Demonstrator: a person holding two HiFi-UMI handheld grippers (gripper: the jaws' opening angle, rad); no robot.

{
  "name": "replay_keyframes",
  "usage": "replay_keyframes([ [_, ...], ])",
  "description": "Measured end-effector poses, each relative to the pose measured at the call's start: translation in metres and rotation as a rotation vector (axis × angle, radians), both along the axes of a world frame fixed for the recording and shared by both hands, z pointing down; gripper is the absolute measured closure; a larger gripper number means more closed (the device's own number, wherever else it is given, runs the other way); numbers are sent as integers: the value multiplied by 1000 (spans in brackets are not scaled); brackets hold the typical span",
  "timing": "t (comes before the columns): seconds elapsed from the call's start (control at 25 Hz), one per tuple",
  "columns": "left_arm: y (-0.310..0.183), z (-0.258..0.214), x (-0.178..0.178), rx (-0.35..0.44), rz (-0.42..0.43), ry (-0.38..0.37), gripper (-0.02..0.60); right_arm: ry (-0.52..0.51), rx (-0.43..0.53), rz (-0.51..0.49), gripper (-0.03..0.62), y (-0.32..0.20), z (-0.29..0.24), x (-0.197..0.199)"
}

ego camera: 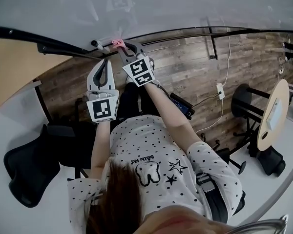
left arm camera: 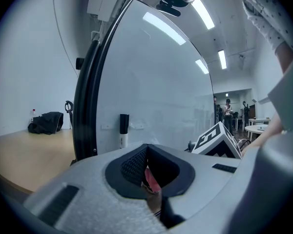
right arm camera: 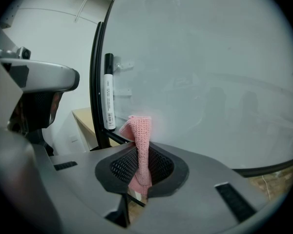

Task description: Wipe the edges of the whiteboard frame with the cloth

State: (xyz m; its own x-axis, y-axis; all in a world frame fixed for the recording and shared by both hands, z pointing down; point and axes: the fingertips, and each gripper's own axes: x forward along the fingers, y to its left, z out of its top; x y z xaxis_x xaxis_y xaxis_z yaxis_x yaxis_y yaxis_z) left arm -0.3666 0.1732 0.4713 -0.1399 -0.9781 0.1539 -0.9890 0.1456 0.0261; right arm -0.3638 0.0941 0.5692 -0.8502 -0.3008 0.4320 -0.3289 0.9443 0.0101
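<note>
The right gripper (right arm camera: pixel 140 139) is clamped on the pink cloth (right arm camera: pixel 140 126), which is pressed by the whiteboard frame (right arm camera: pixel 98 82) at its lower corner. The left gripper (left arm camera: pixel 146 155) is kept closed, apparently empty. Wiping is judged barely begun.

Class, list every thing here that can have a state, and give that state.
pink cloth: bunched, standing up between jaws
right gripper: shut on the pink cloth
left gripper: shut; something pink in the gap, unclear what
whiteboard: blank where visible
marker: capped, upright on the whiteboard
</note>
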Motion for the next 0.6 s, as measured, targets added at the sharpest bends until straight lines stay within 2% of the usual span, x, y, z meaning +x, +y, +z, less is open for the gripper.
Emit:
replay_keyframes([
  [0.4, -20, 7, 12, -30, 7, 5, 566, -4, -7, 7, 562, -17, 1, 13],
  [0.6, -30, 4, 21, -19, 6, -2, 566, -3, -6, 1, 562, -28, 2, 24],
])
